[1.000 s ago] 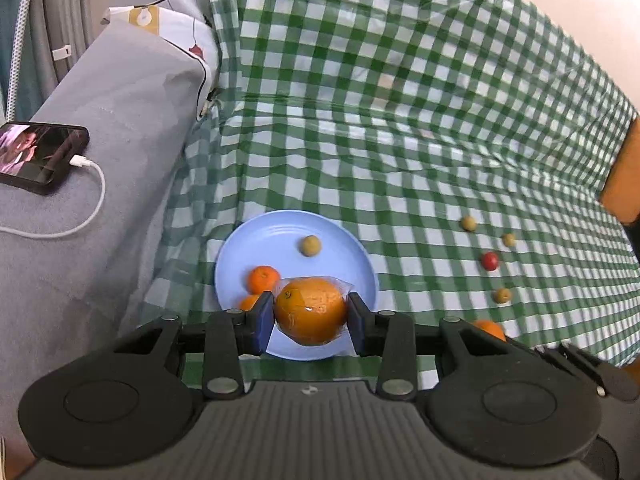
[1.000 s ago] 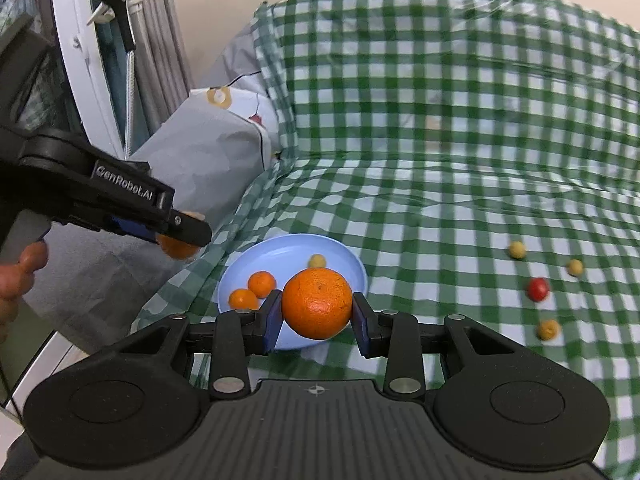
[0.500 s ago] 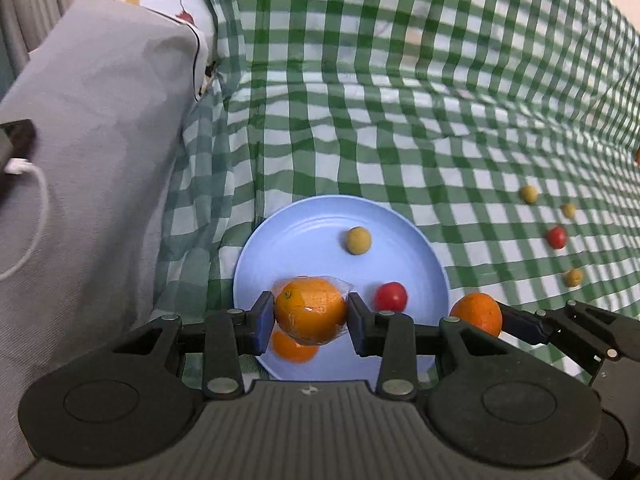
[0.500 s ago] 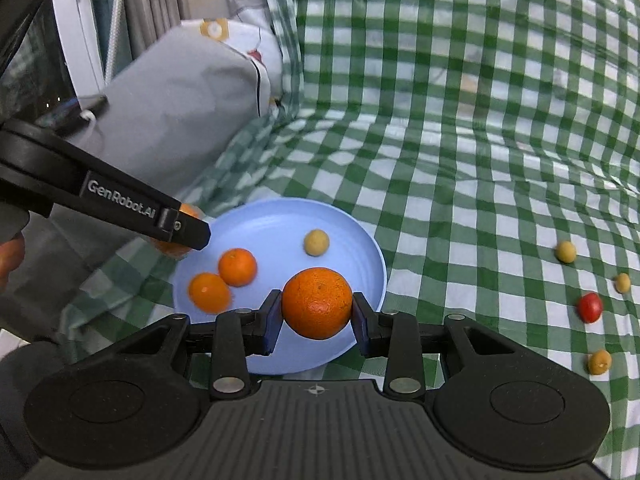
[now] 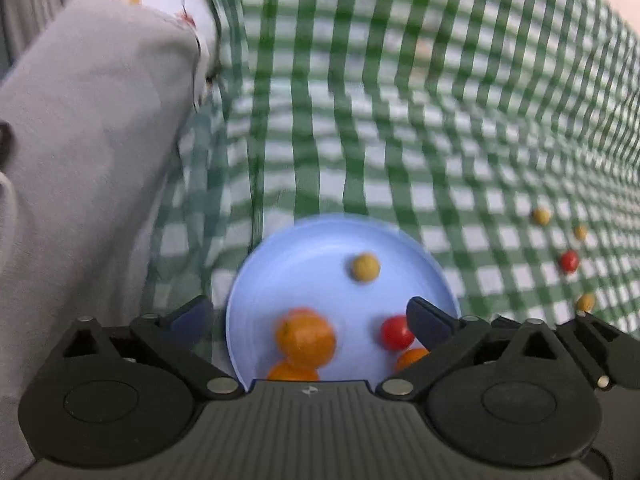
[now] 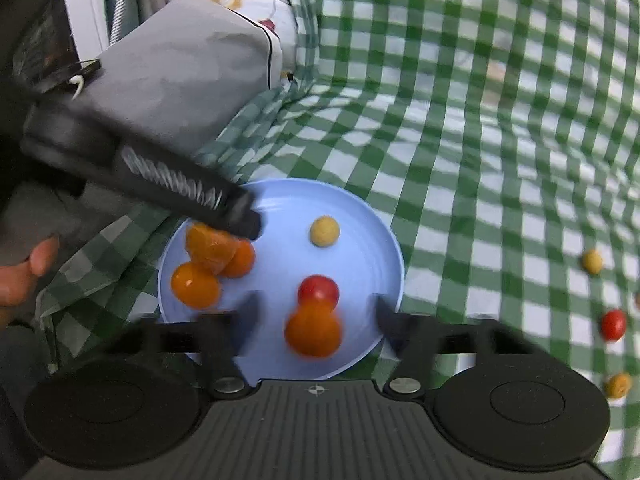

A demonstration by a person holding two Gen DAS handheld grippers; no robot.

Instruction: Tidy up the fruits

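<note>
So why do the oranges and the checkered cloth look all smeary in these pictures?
Motion blur: in the left wrist view the checkered cloth streaks and the wrapped orange smears; in the right wrist view the orange and the opening right hand-held gripper blur. The fisheye lens bends the checks in both.

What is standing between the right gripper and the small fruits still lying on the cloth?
Nothing visible: only bare checked cloth lies between the right gripper, whose jaws are opening over the blue plate, and the loose fruits.

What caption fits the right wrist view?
Right gripper opening over an orange on the blue plate.
</note>
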